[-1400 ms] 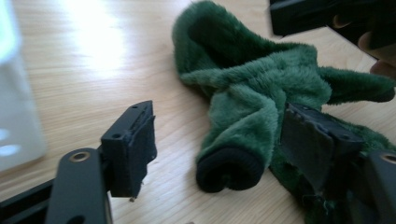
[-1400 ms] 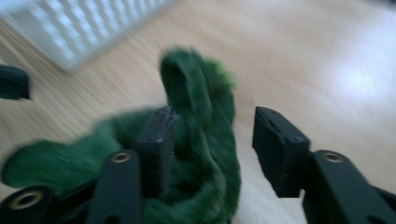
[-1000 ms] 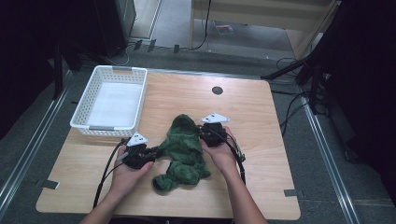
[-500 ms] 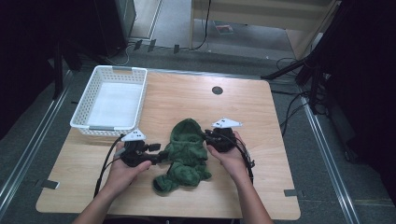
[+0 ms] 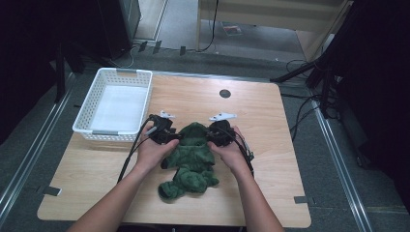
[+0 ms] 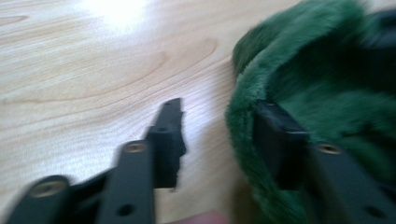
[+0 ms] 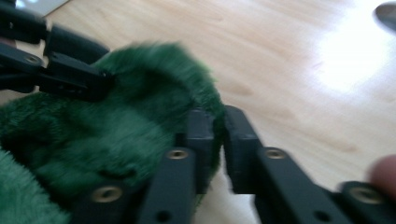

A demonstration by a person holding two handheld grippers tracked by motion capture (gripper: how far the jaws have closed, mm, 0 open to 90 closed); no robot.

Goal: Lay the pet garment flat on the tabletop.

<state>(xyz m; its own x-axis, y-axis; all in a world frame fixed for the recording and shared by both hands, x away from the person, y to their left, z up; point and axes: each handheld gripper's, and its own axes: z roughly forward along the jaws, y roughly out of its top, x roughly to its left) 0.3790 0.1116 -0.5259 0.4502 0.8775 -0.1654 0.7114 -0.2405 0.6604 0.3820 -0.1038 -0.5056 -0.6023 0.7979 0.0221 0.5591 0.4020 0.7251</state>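
Tongs, left (image 5: 170,137): seen in the high view at centre, held in the left hand (image 5: 153,150), at the left edge of the green plush garment (image 5: 192,157). In the left gripper view the jaws are shown apart; one jaw rests on bare wood, the other is buried in the fur rim, so the fabric edge (image 6: 247,126) lies between them but is not pinched. The jaws have just been closing.

Tongs, right (image 5: 216,137): held in the right hand (image 5: 231,150) at the garment's right edge. In the right gripper view the jaws are clamped together on a thin fold of the fur rim (image 7: 212,116).

Garment: laid flat at the centre of the wooden table (image 5: 270,125), its hood-like opening toward the top of the frame and spanned between the two tongs, its long axis running down toward the lower centre, where the tail end (image 5: 186,183) lies. Both tongs are level with the upper end; neither is nearer.

Basket, white (image 5: 118,77): upper left of the frame, just beside the left tongs and apart from the garment. The left hand is judged the nearer for any move that way, once its grip is completed.
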